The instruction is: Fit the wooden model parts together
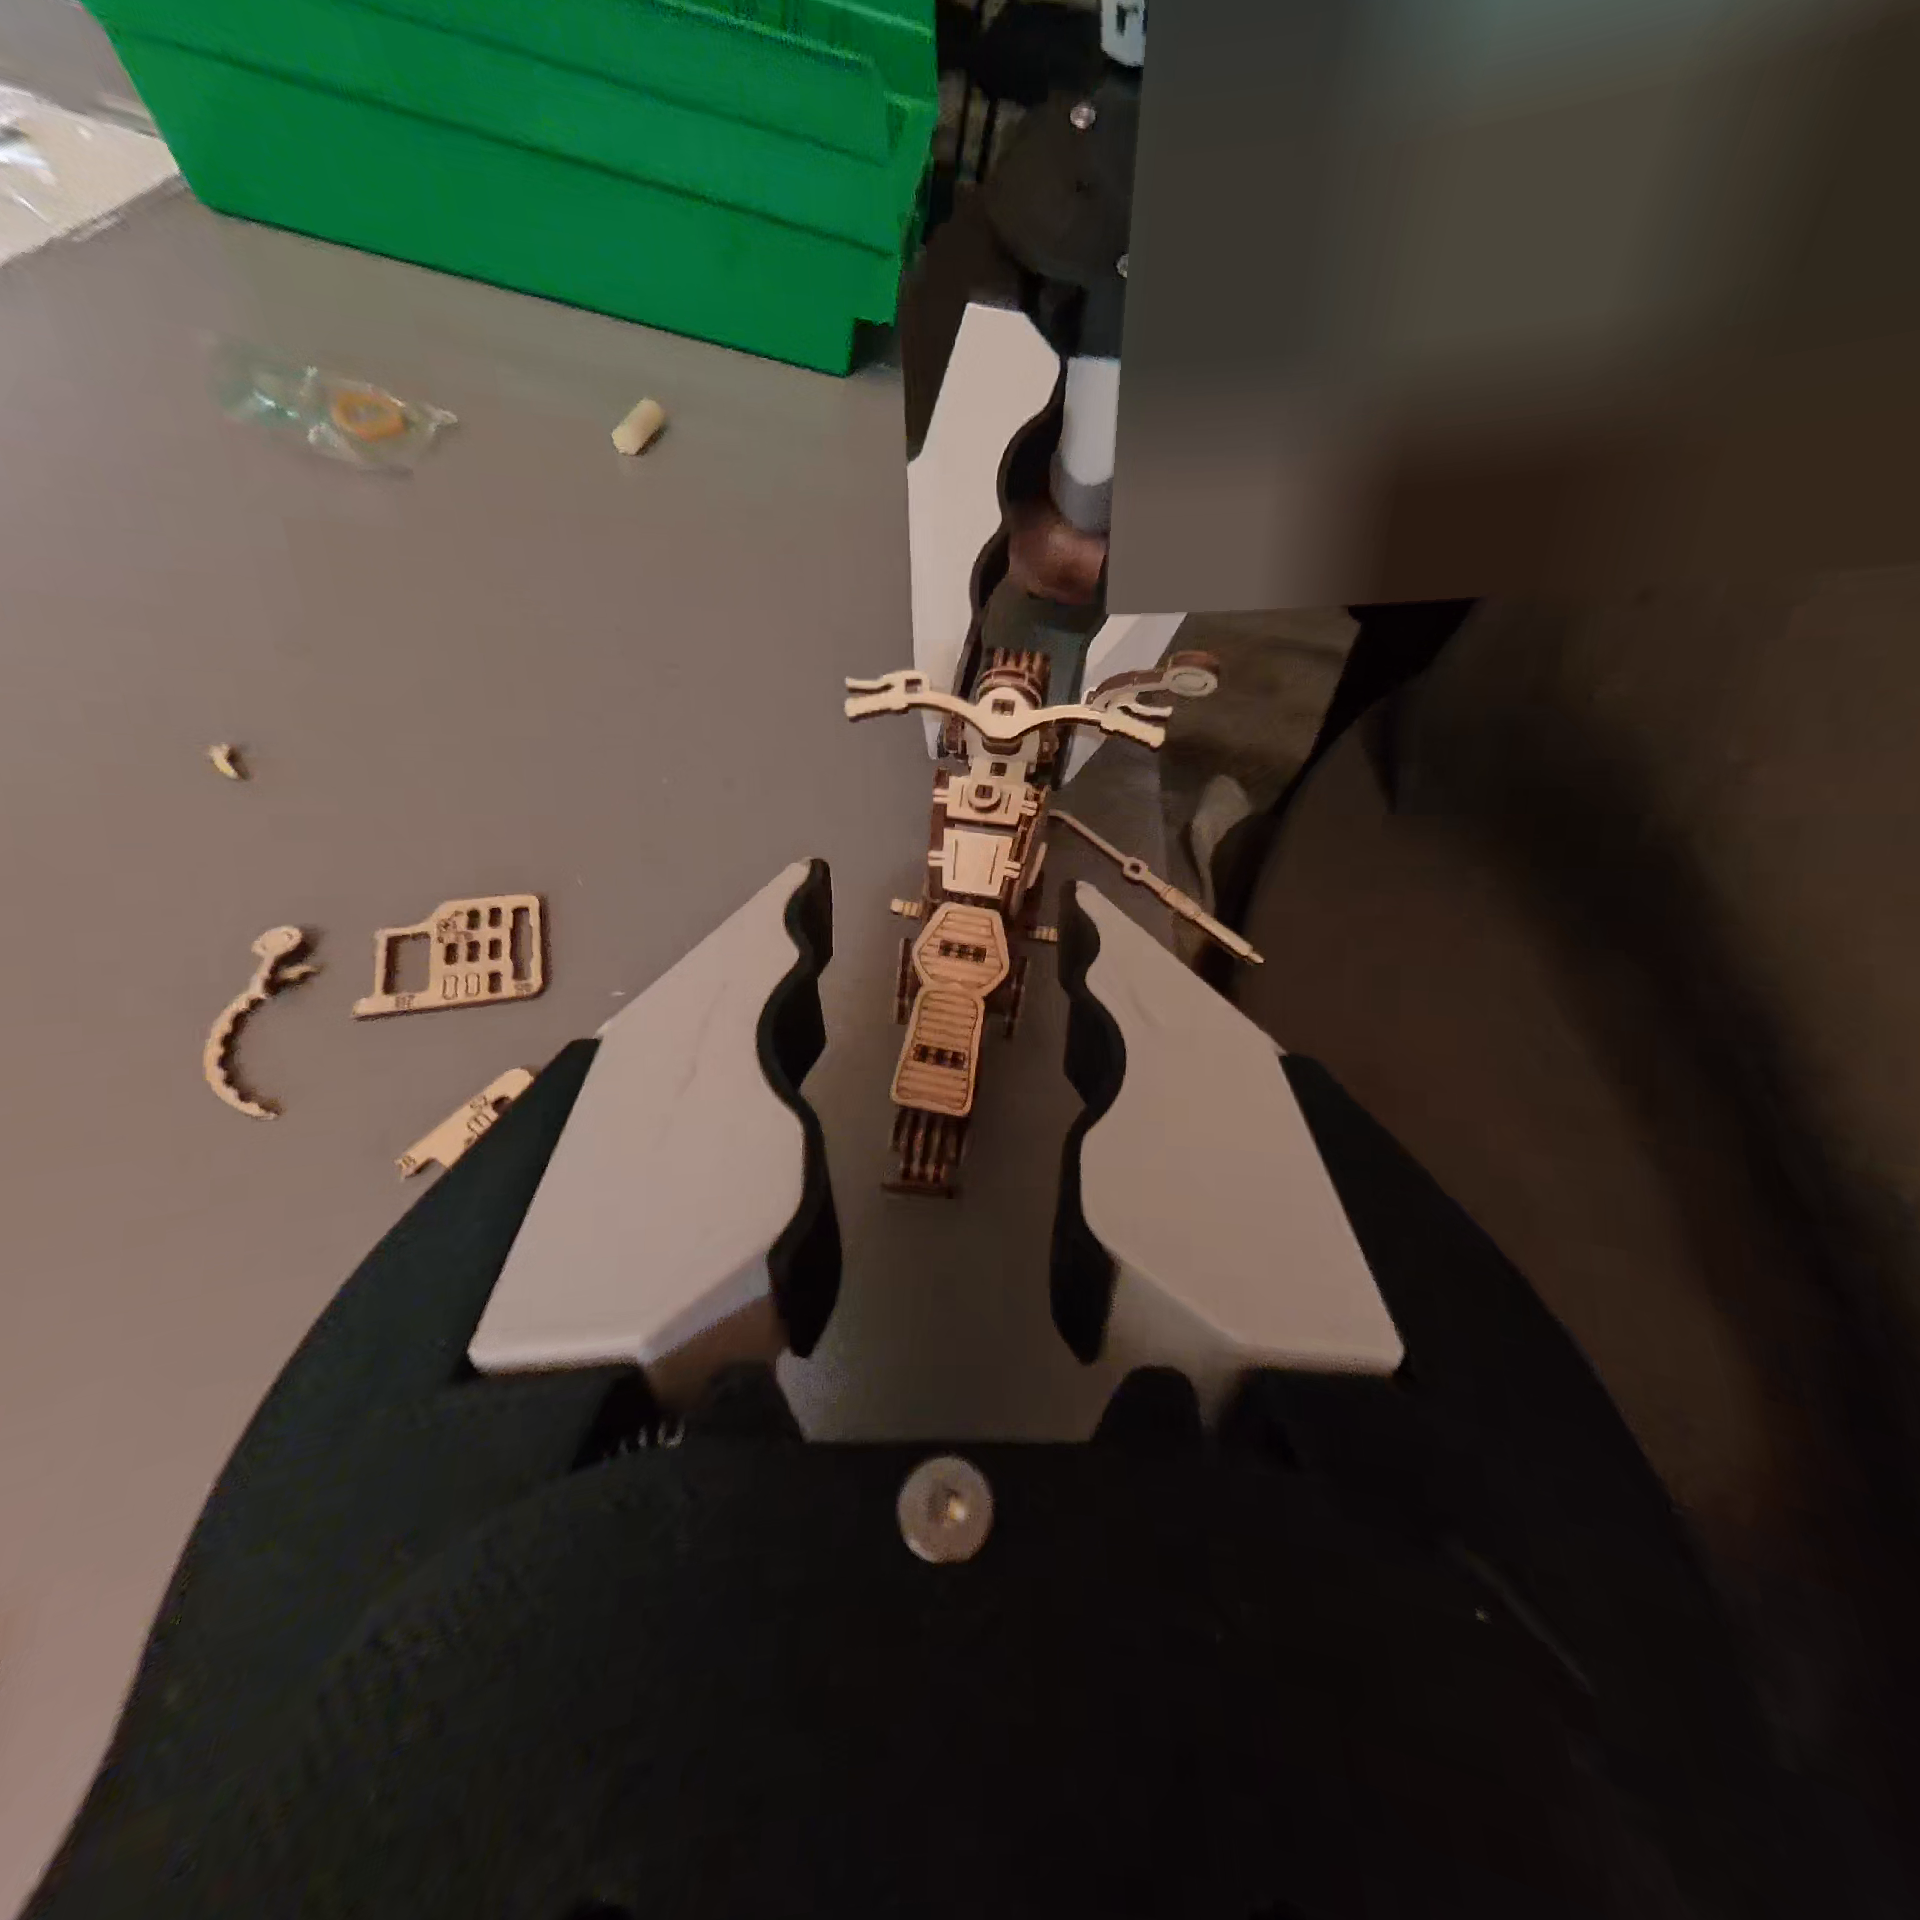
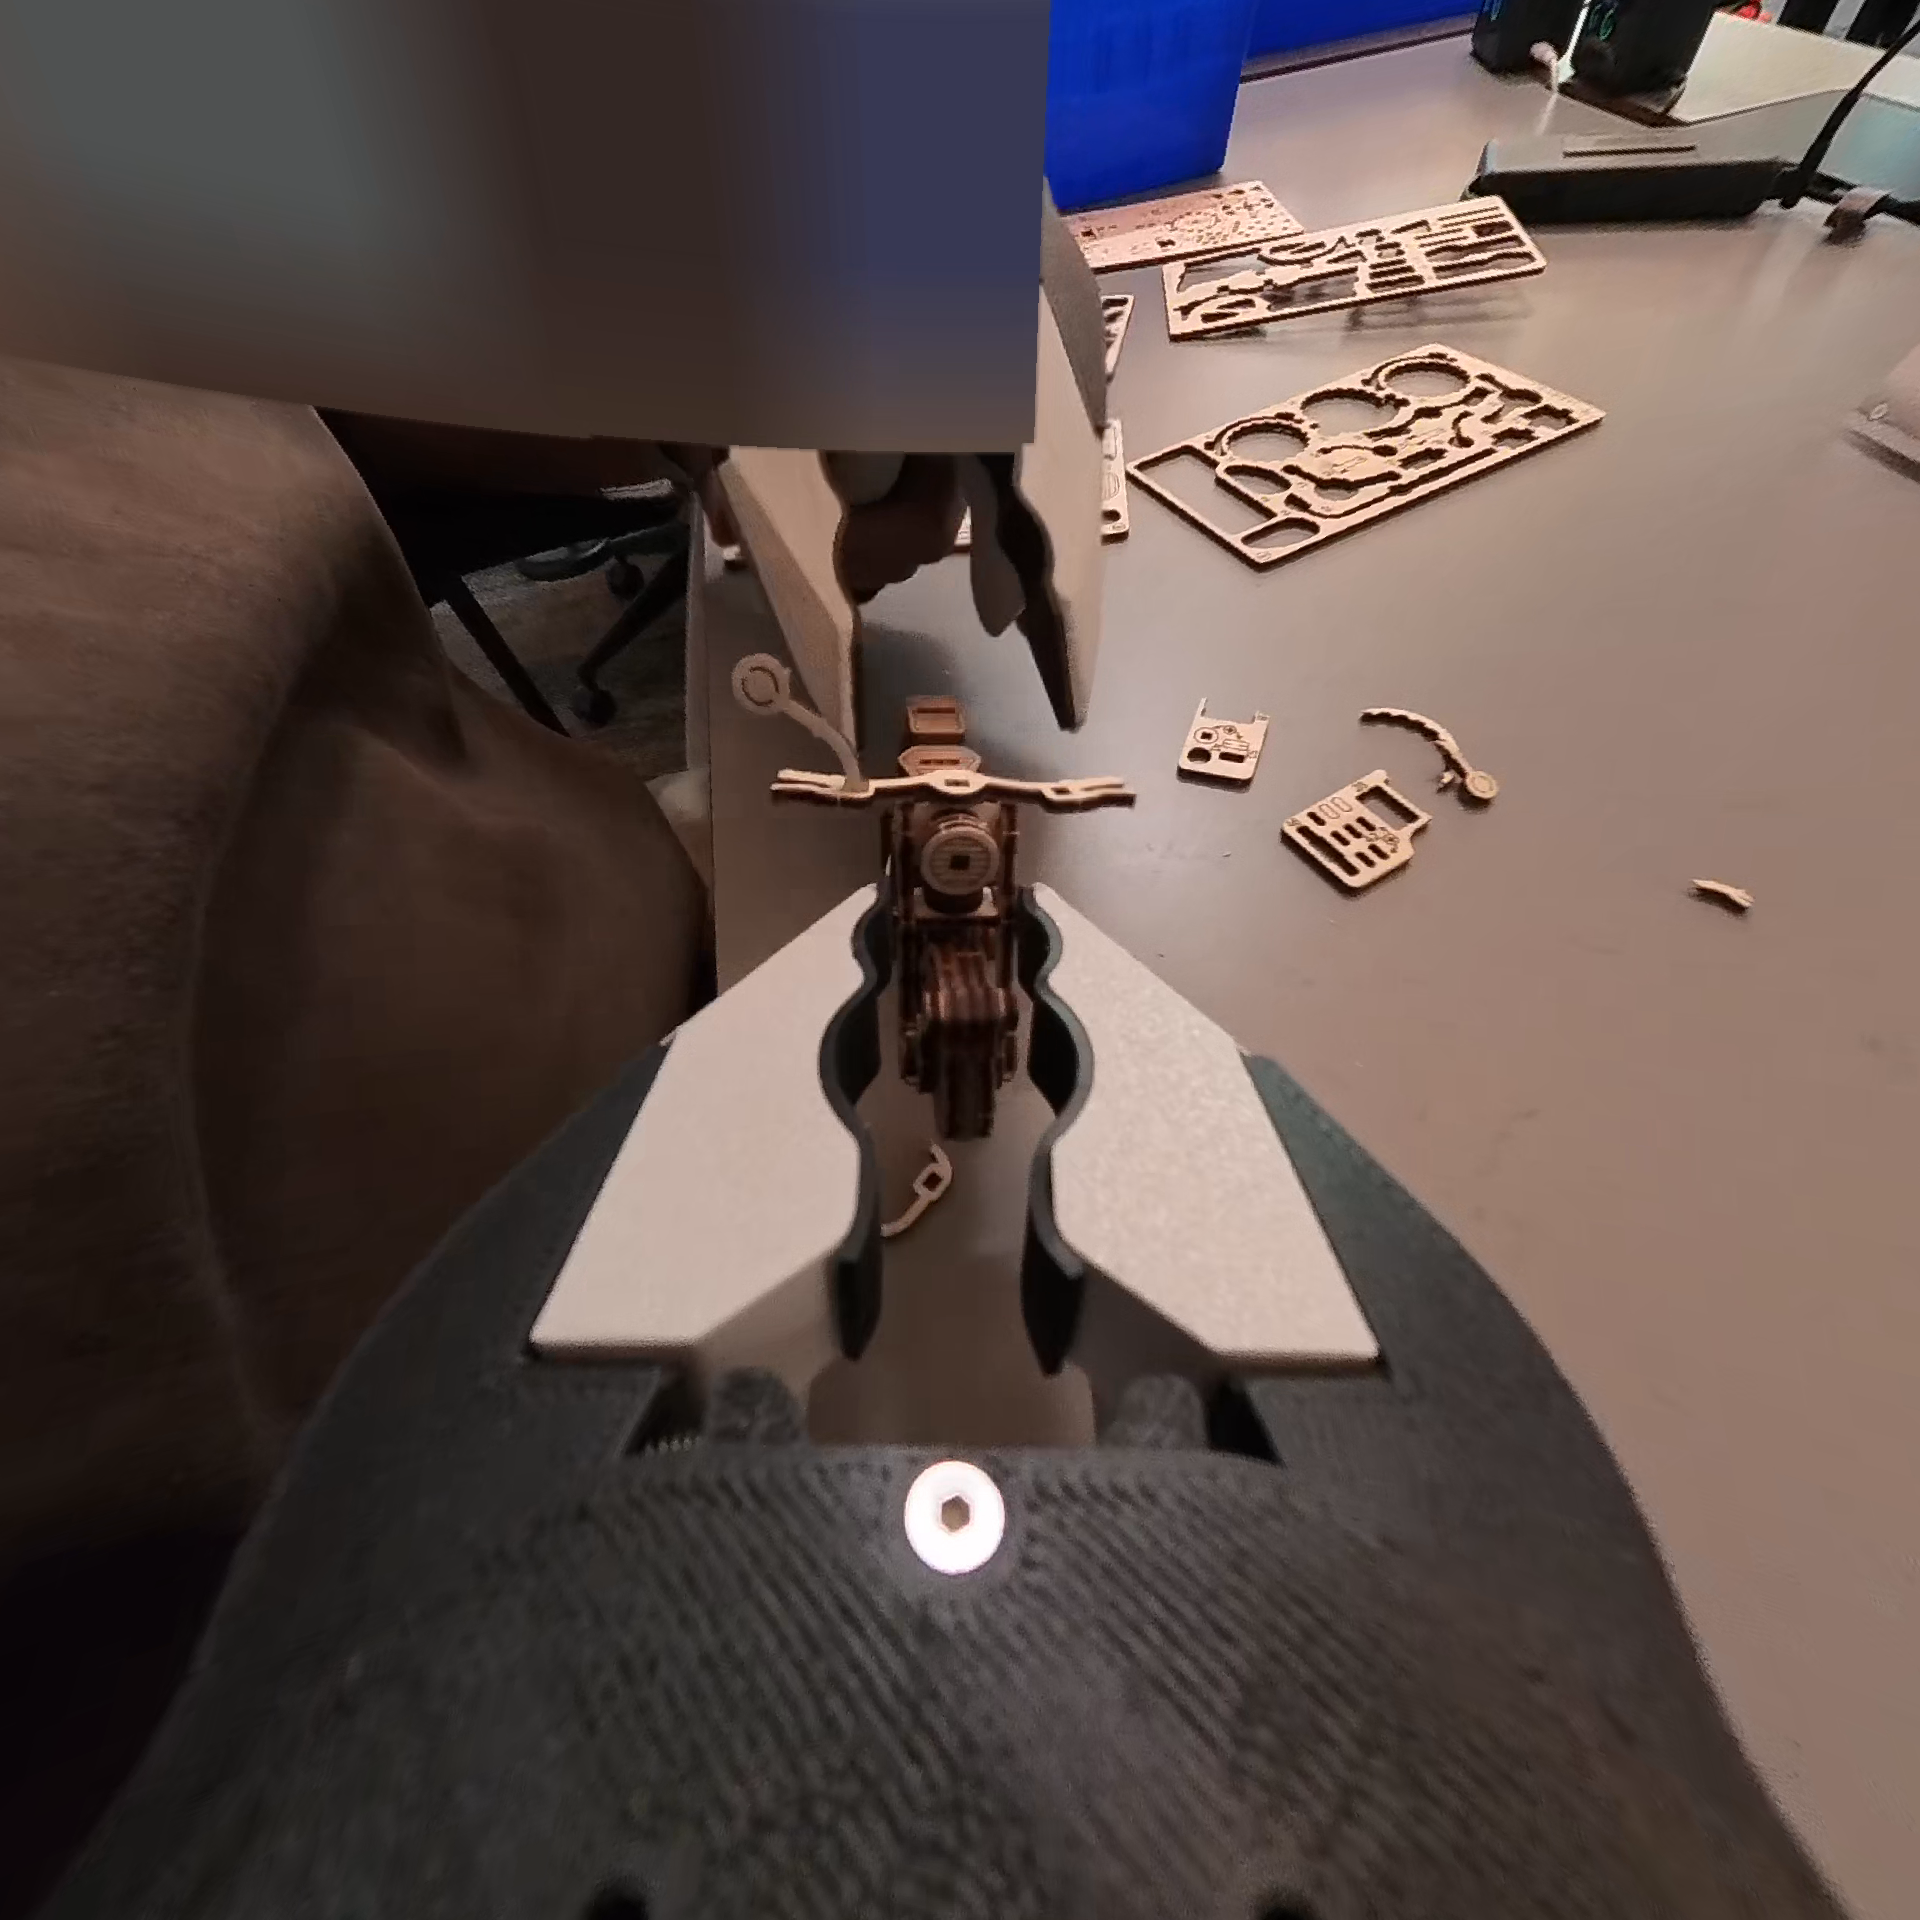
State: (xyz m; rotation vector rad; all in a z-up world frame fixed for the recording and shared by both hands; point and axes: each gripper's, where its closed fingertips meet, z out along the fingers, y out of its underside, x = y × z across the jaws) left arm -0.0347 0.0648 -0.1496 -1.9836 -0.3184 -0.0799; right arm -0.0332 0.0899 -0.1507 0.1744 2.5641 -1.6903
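Left tongs [image 1: 943,914] open, straddling rear of wooden motorcycle model [image 1: 961,966] standing upright on table [image 1: 520,644]. Right tongs [image 2: 956,914] clamp model's front. One mirror fitted. Three loose wooden parts [image 1: 457,958] left of model.

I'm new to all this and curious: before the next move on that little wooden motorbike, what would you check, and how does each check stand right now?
1. Small laser-cut wooden motorcycle model upright on the grey table: ok.
2. Right hand-held gripper around the model's front: ok; firm contact: cannot tell.
3. Left hand-held gripper open, straddling the seat end without touching: ok.
4. Round wooden mirror on one handlebar end: ok; other end bare: not ok.
5. Loose curved wooden strip and flat slotted wooden panel within easy sight: ok.
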